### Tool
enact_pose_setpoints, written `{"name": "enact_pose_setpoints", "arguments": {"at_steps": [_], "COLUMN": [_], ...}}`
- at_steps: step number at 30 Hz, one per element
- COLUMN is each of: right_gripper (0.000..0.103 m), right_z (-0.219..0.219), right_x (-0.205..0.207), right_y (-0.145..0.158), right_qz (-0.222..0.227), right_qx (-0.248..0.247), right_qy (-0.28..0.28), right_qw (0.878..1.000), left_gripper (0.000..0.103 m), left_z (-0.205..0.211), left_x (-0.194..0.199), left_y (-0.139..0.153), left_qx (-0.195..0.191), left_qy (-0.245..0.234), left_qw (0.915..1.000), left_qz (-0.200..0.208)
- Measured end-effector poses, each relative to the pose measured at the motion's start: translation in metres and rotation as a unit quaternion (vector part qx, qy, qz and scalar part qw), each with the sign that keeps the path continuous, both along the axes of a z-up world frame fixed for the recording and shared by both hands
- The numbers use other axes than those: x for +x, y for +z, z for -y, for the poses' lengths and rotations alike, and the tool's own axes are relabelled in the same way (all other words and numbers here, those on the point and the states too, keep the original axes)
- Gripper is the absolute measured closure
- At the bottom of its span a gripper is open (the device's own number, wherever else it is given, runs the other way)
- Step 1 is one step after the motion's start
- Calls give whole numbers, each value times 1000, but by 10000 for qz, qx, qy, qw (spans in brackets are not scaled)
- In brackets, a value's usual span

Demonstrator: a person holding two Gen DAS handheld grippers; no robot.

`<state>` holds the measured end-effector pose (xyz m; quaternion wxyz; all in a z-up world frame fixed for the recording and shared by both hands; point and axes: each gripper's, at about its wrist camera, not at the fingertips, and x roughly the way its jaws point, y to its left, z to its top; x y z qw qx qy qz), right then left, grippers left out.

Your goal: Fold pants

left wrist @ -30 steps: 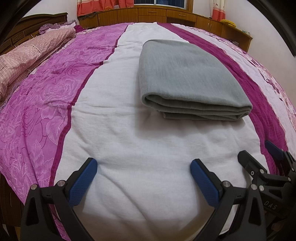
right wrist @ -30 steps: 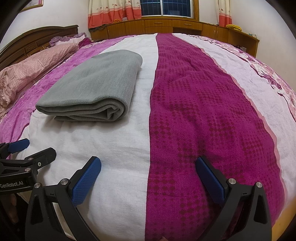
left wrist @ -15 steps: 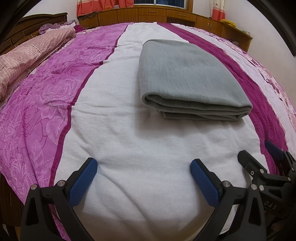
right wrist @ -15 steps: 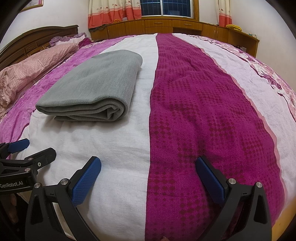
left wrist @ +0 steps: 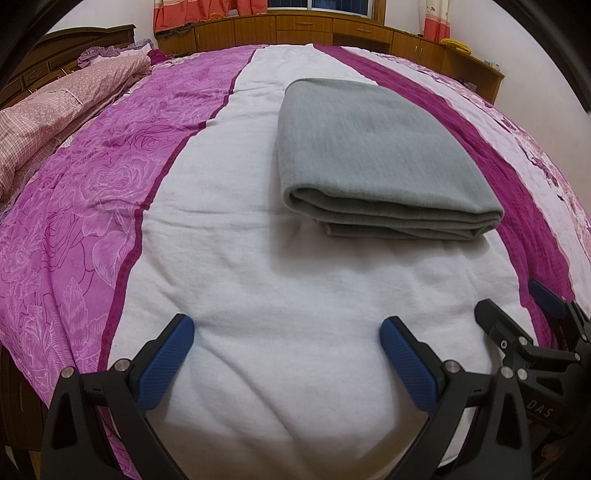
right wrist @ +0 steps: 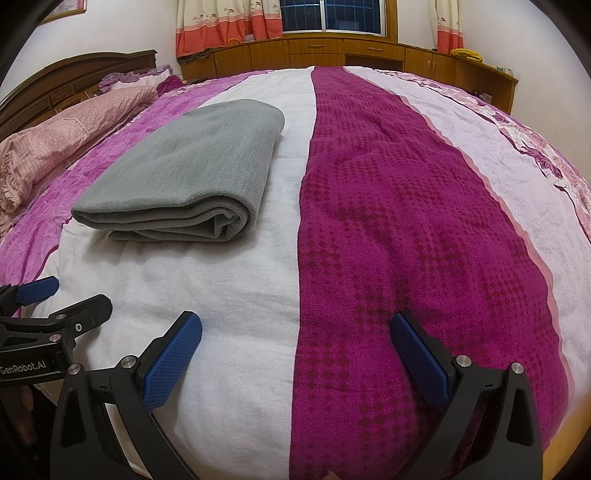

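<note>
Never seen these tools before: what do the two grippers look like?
Both match: the left gripper and right gripper have black angular frames with silver bolts and two blue textured pads each. White lettering shows on their bodies, "GenRobot.AI" and "DAS".

I count one pair of grey folded pants [left wrist: 376,147], lying ahead of my fingers. I have two grippers: my left gripper [left wrist: 288,347] and my right gripper [right wrist: 295,343], each with two blue-padded fingers, four in all. Beneath my fingers spreads one striped bedspread [right wrist: 406,206]. One window [right wrist: 332,16] stands far ahead.
</note>
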<state>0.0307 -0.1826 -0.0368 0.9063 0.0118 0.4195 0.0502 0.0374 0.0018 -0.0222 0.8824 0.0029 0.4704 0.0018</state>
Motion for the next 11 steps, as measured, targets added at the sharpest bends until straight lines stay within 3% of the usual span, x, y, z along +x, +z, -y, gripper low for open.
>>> {"name": "enact_pose_setpoints", "arguments": {"at_steps": [11], "right_gripper": [4], "right_z": [0], "right_x": [0], "right_y": [0], "right_qz": [1], "right_qx": [-1], "right_qy": [-1], "right_qw": [10000], "left_gripper": [0], "left_z": [0], "left_x": [-1], "left_y": [-2], "left_qx": [21], "left_qy": [-26], "left_qw": [10000], "left_qz": [-24]}}
